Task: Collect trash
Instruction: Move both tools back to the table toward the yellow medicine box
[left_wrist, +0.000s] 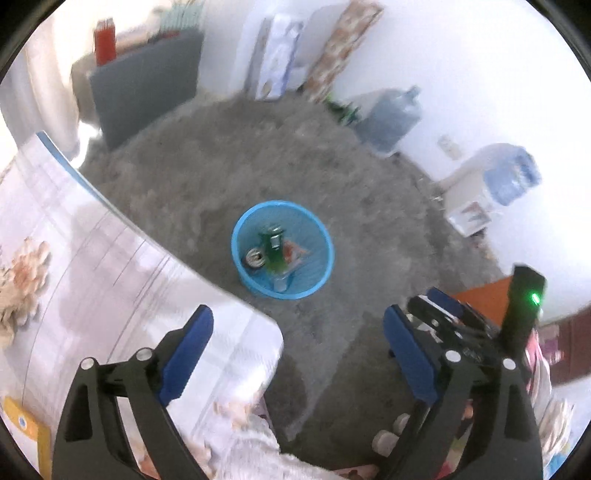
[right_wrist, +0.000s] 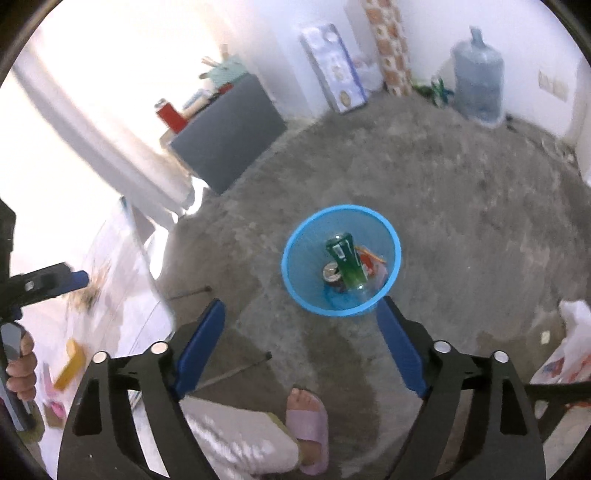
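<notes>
A round blue mesh bin (left_wrist: 242, 225) stands on the grey concrete floor. It shows in the right wrist view too (right_wrist: 291, 254). Inside it lie a green bottle (left_wrist: 275, 253), a can (left_wrist: 254, 258) and an orange wrapper (left_wrist: 295, 251); the right wrist view also shows the bottle (right_wrist: 347, 262) and the can (right_wrist: 330, 272). My left gripper (left_wrist: 297, 332) is open and empty, above the table corner and floor, short of the bin. My right gripper (right_wrist: 301, 325) is open and empty, held over the floor just before the bin. The right gripper also shows at the left view's right edge (left_wrist: 461, 325).
A table with a white flowered cloth (left_wrist: 92, 266) lies to the left, with small items on it (right_wrist: 70, 363). A grey cabinet (right_wrist: 229, 136), water jugs (right_wrist: 478, 74), a dispenser (left_wrist: 491, 184) and a white plastic bag (right_wrist: 572, 343) ring the floor. A sandalled foot (right_wrist: 308, 413) stands below.
</notes>
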